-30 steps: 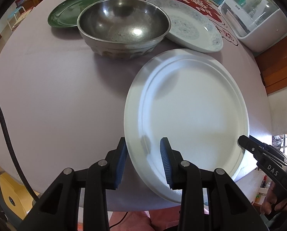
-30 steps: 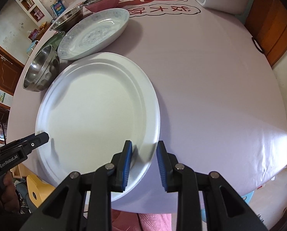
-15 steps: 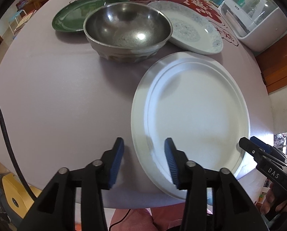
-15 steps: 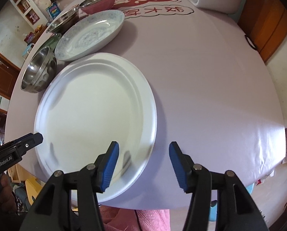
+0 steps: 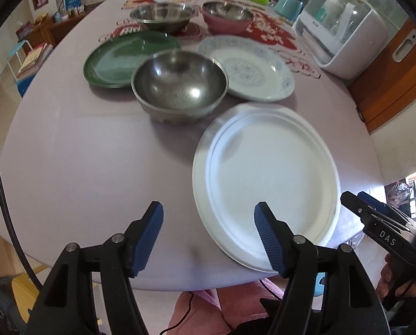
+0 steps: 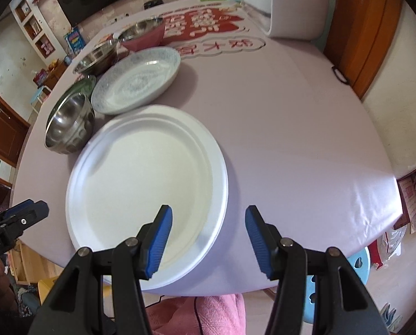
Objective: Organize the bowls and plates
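The large white plate (image 5: 266, 187) lies flat near the front edge of the bench (image 5: 82, 153), which wears a pale lilac cloth. The left tongs (image 5: 208, 234) hover above its left rim and the right tongs (image 6: 208, 237) above its right rim; both have just been opening, their blue pads clear of the plate and holding nothing. In the left view, a person's hand (image 5: 397, 282) grips the handle of the right tongs. Just behind the white plate stands a steel bowl (image 5: 180, 83), with a green plate (image 5: 115, 58) to its left and a blue-patterned white plate (image 5: 252, 69) to its right. Farther back sit a second steel bowl (image 5: 163, 16) and a pink bowl (image 5: 227, 18). A white appliance (image 5: 344, 28) stands at the bench's far right.
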Demonstrator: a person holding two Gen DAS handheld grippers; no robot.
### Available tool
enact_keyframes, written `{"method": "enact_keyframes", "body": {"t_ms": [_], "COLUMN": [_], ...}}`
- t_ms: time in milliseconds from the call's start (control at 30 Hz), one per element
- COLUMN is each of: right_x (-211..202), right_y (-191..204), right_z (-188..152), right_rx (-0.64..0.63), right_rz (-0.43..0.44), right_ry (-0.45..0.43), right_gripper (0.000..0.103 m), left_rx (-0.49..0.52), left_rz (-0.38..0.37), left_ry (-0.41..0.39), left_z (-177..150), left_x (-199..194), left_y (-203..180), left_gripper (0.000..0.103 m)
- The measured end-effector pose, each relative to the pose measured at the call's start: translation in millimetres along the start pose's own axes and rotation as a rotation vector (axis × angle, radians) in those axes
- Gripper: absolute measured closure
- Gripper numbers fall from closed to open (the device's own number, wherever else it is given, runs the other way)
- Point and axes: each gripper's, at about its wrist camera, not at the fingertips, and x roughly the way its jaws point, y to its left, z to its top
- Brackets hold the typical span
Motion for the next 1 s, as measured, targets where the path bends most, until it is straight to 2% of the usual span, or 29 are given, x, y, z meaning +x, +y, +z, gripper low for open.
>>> {"method": "enact_keyframes", "body": {"t_ms": [300,433,667,1000], "right_x": [-24.8,-32.3,-36.6,-24.5], "right_y": [-1.6,-2.2,-2.9,-11.2], "right_z": [8.0,17.1,40.2,86.8], "right_rx": [0.046,0.068,0.082,0.106], "right_rz": [0.013,0.029,0.085,0.164], "right_ry": [-0.082,-0.118,-0.145,-0.171], "right_gripper": [0.048,0.048,0.048,0.048], "left_rx": [0.038,0.065,0.048,0.033], "left_rz": [-0.041,0.012,0.014,0.071], "left_ry": [-0.044,-0.073,-0.090,-0.119], "left_z": [12.5,23.3,45.6,101.7], "left_x": [-40.6,-59.2,-76.3,-80.2], "left_y": [2.2,-2.6,-8.1,-15.3], "left_gripper": [0.025,0.024,0.023,0.023]}}
